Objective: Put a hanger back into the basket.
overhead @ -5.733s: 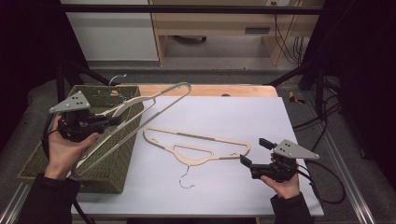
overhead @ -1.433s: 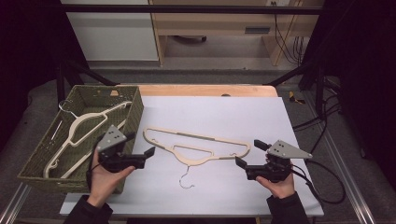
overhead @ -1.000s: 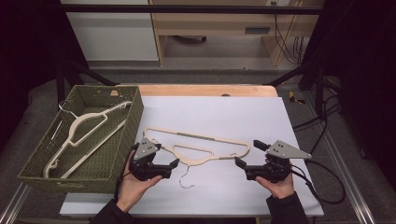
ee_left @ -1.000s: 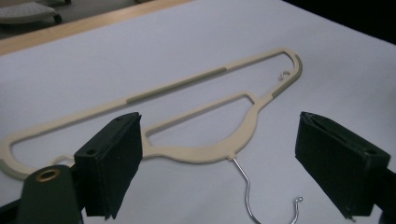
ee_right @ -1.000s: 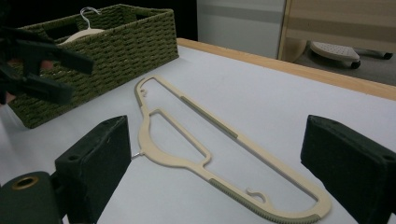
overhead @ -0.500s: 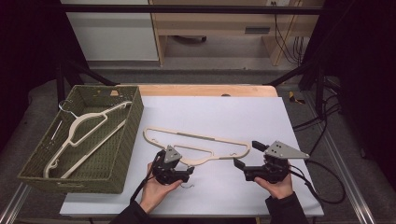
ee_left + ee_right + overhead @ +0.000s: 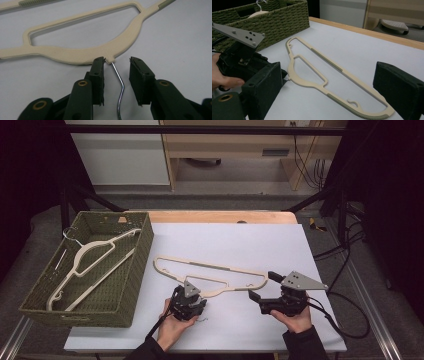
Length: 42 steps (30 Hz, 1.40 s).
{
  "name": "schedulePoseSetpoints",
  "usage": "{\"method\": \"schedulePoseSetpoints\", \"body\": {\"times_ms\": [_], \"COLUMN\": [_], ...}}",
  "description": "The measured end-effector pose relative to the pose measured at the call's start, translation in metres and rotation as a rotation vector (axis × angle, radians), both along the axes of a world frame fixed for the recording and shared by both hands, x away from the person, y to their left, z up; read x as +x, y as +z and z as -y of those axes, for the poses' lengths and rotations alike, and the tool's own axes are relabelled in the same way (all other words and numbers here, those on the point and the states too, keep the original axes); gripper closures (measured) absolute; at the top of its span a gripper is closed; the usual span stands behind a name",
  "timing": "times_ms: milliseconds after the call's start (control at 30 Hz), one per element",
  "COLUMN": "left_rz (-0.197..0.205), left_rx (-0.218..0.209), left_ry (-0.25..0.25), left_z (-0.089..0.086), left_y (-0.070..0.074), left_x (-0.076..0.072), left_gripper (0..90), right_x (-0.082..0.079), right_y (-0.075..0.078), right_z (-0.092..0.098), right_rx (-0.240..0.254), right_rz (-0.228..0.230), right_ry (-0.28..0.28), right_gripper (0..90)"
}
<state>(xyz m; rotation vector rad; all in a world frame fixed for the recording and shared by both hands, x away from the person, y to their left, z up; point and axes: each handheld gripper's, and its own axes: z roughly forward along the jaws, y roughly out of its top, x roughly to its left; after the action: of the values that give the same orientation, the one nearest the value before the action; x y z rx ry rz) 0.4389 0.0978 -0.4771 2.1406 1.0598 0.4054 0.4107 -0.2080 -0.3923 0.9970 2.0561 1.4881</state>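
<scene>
Your counter (image 7: pixel 300 250) carries a woven basket (image 7: pixel 127 290) at its left edge, with one cream hanger (image 7: pixel 85 265) lying inside; the second cream hanger (image 7: pixel 210 272) lies flat on the counter just right of the basket; your left hand-held gripper (image 7: pixel 116 82) sits at that hanger's neck, its wire hook (image 7: pixel 119 87) between the jaws, which have just been closing yet do not press it; your right hand-held gripper (image 7: pixel 260 287) rests released near the hanger's right tip, apart from it.
</scene>
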Motion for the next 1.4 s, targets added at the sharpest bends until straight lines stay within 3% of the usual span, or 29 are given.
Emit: {"method": "schedulePoseSetpoints", "body": {"times_ms": [67, 267, 333, 533, 733, 867, 1000, 1100, 1167, 1300, 1400], "left_rz": [-0.002, 0.025, 0.036, 0.019, -0.036, -0.043, -0.046, -0.045, -0.02, -0.008, 0.003], "left_rx": [-0.002, 0.046, 0.069, 0.078, 0.049, 0.044, 0.014, -0.004, 0.034, 0.044, 0.072], "left_ry": [0.014, 0.043, 0.039, 0.023, -0.019, -0.039, -0.023, 0.004, 0.017, 0.046, 0.041], "left_z": [0.0, 0.007, 0.01, 0.012, 0.003, -0.006, -0.015, -0.011, -0.007, -0.002, 0.0], "left_y": [0.0, 0.0, 0.0, 0.001, 0.005, 0.006, 0.003, 0.002, 0.002, 0.001, 0.001], "left_x": [0.0, -0.005, -0.007, -0.006, -0.003, -0.007, -0.009, -0.01, -0.014, -0.016, -0.016], "left_gripper": [67.6, 73.8, 76.2, 84.2, 86.9, 87.9, 87.1, 83.4, 83.4, 84.5, 87.1], "right_x": [0.0, 0.001, 0.001, 0.001, 0.001, 0.0, 0.0, 0.0, 0.0, 0.0, 0.001], "right_y": [0.0, -0.001, -0.001, -0.002, -0.002, -0.001, -0.001, -0.001, -0.001, -0.001, -0.002], "right_z": [0.0, -0.002, -0.002, -0.004, -0.004, -0.003, -0.003, -0.004, -0.005, -0.007, -0.011], "right_rx": [0.0, -0.006, -0.009, -0.004, -0.006, -0.002, 0.002, -0.001, -0.002, -0.006, -0.017], "right_rz": [0.0, -0.003, 0.0, -0.007, -0.008, -0.006, -0.005, -0.007, -0.007, -0.009, -0.006], "right_ry": [-0.001, 0.004, 0.01, 0.008, 0.012, 0.011, 0.011, 0.011, 0.012, 0.017, 0.028], "right_gripper": [9.1, 9.1, 9.1, 9.1, 9.1, 9.1, 9.2, 9.2, 9.2, 9.2, 9.2]}}
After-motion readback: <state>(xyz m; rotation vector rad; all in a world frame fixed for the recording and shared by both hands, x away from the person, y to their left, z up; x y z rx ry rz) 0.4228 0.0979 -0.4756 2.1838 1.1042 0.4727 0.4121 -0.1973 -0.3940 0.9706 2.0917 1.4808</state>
